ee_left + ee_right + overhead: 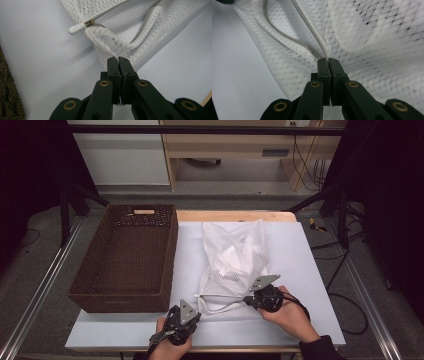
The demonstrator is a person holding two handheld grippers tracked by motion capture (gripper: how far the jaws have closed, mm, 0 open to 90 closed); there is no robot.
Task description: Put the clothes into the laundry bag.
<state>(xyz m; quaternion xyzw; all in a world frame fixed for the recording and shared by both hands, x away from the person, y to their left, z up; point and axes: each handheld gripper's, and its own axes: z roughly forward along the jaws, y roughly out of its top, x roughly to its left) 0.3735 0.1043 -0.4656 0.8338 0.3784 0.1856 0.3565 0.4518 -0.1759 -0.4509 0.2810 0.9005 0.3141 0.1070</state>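
Near edge of the worktop [310, 320]: my left hand-held gripper [117, 60] has its jaws pressed together on the near-left corner of the white mesh laundry bag [235, 260], pinching a fold of netting just below the zipper end. The white zipper pull [76, 28] lies just beside that pinch, free on the sheet. My right hand-held gripper [327, 60] is likewise closed, pinching the bag's near edge where the zipper track [312, 32] runs into the jaws.

The bag lies on the middle of the worktop, running from the near edge toward the far edge, with something white and folded inside, probably cloth.

Handling judgement: light, entirely limp, no stiffness of its own. It will sag and fold between two grip points, and the contents will slide to the lowest part. The mesh is thin and open, so it could snag or slip from a shallow pinch; the seam and zipper tape look the firmest places to hold.

Far left: a brown woven basket [167, 250], open and apparently empty, sits along the left edge, just beside the bag.
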